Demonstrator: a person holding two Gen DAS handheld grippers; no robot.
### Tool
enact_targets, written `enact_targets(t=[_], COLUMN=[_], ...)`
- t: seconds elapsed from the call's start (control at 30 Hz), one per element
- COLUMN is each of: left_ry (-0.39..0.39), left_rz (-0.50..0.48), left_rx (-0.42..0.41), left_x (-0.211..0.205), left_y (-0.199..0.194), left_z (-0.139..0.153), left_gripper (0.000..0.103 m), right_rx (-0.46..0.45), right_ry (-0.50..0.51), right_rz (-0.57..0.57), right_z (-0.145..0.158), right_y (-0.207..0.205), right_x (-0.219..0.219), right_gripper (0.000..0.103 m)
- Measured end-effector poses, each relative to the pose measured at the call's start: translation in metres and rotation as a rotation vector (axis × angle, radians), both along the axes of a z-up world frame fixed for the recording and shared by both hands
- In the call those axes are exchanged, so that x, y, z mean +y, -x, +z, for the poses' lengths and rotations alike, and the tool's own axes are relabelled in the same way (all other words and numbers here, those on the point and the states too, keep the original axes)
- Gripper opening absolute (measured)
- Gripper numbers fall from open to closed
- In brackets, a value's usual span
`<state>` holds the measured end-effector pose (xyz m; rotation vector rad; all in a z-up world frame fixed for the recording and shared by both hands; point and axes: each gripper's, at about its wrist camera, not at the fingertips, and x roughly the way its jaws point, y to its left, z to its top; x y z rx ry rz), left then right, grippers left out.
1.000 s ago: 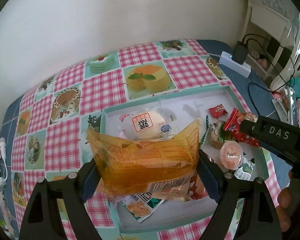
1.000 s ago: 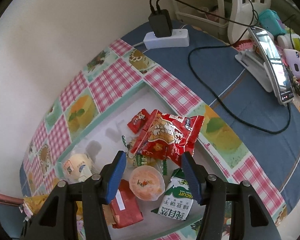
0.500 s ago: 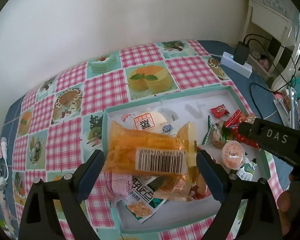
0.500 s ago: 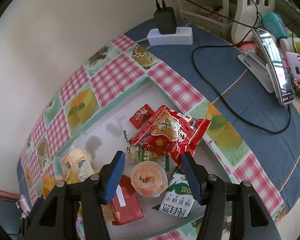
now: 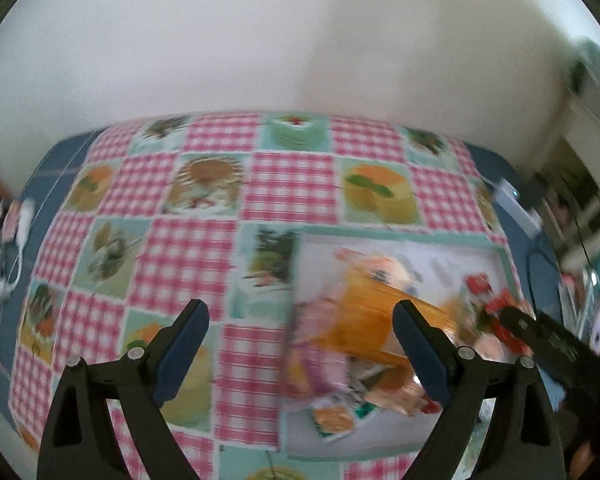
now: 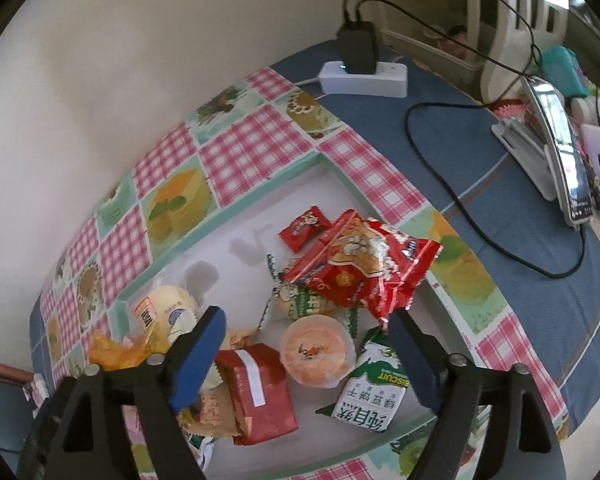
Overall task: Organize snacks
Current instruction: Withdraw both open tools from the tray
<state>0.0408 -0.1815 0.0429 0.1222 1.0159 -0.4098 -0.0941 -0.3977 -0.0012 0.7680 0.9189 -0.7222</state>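
Note:
A shallow white tray with a green rim (image 6: 236, 208) lies on the checkered cloth and holds the snacks. My right gripper (image 6: 304, 328) hangs over it, its jaws opening wide; an orange jelly cup (image 6: 318, 354) lies below between them, untouched. Around the cup are a large red packet (image 6: 360, 268), a small red packet (image 6: 304, 228), a green-and-white biscuit packet (image 6: 374, 388), a dark red packet (image 6: 256, 388) and a wrapped bun (image 6: 164, 312). My left gripper (image 5: 300, 312) is open and empty at the tray's left edge. The orange packet (image 5: 380, 320) lies in the tray, blurred.
A white power strip with a black charger (image 6: 364, 76) sits at the back on the blue cover, and black cables (image 6: 460, 208) run to a phone on a stand (image 6: 560, 152). A pale wall (image 5: 260, 40) closes the far side. White earphones (image 5: 20, 224) lie off the cloth's left.
My left gripper let the orange packet fall into the tray, then swung left over the cloth. My right gripper's jaws spread much wider above the jelly cup.

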Motion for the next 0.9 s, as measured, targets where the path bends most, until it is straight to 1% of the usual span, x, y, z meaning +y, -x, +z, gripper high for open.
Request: enact_targets(t=[0.03, 0.2, 0.3, 0.43, 0.63, 0.9], left_ry=[0.004, 0.010, 0.010, -0.004, -0.030, -0.063], left_rz=[0.025, 0.141, 0.177, 0.192, 0.192, 0.212], left_rx=[0.007, 0.061, 0.075, 0.086, 0.090, 0.079], left_x=[0.006, 0.040, 0.052, 0.058, 0.063, 0.086], left_y=[-0.004, -0.026, -0.032, -0.035, -0.032, -0.012], left_z=[-0.002, -0.014, -0.018, -0.021, -0.022, -0.027], left_gripper=[0.093, 0.093, 0.093, 0.093, 0.093, 0.093], right_rx=[-0.003, -0.027, -0.043, -0.056, -0.046, -0.021], right_ry=[0.005, 0.041, 0.055, 0.092, 0.141, 0.191], right_rz=[0.006, 0.066, 0.097, 0.149, 0.220, 0.290], right_z=[0.001, 0.008, 0.013, 0.021, 0.027, 0.027], right_y=[-0.001, -0.011, -0.015, -0.020, -0.028, -0.027], right_x=[0.002, 0.019, 0.030, 0.049, 0.079, 0.115], right_gripper=[0.102, 0.103, 0.103, 0.103, 0.103, 0.103])
